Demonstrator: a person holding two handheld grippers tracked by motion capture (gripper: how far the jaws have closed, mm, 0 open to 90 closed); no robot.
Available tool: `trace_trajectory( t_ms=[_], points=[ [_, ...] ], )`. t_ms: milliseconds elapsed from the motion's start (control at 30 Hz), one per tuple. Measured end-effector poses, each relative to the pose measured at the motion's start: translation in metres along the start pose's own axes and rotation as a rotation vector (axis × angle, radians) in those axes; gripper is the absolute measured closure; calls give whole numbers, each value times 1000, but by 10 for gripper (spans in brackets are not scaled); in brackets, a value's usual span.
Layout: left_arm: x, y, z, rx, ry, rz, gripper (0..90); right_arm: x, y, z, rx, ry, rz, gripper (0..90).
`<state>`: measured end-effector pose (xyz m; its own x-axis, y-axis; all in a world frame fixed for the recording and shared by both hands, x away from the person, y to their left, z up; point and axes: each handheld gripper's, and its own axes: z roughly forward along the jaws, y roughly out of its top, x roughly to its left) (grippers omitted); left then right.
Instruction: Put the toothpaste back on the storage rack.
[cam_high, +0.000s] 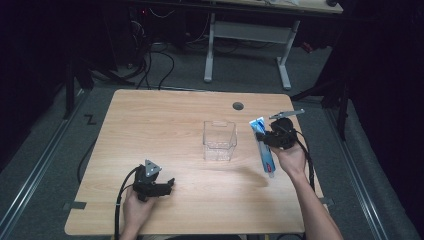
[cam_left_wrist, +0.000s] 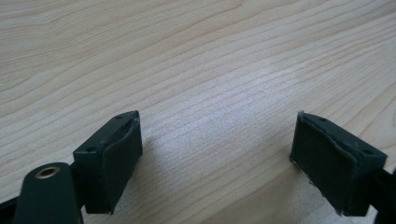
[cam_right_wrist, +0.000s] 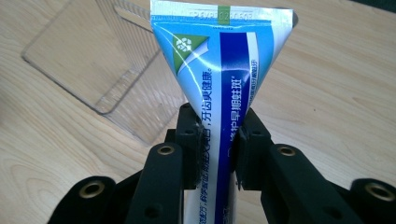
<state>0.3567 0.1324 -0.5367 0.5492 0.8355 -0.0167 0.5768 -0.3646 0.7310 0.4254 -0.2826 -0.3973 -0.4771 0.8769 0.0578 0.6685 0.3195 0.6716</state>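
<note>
A blue and white toothpaste tube (cam_high: 264, 145) (cam_right_wrist: 219, 88) hangs a little above the table at the right, its flat crimped end pointing away from the person. My right gripper (cam_high: 272, 139) (cam_right_wrist: 218, 140) is shut on the tube's middle, both pads squeezing it. A clear plastic box (cam_high: 219, 140) (cam_right_wrist: 100, 60) stands open-topped at the table's middle, just left of the tube. My left gripper (cam_high: 167, 186) (cam_left_wrist: 217, 154) rests low near the front left of the table, jaws wide open with bare wood between them.
The wooden table (cam_high: 165, 125) has a round cable hole (cam_high: 238, 106) at its back right. Behind the table stand a white desk frame (cam_high: 247, 45) and loose cables on the floor.
</note>
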Motion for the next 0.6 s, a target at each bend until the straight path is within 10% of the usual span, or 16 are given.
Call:
trace_trajectory(
  t_ms=[600],
  points=[
    [0,0,0,0,1,1,167,6,2,-6,-14,13,-62,747]
  ],
)
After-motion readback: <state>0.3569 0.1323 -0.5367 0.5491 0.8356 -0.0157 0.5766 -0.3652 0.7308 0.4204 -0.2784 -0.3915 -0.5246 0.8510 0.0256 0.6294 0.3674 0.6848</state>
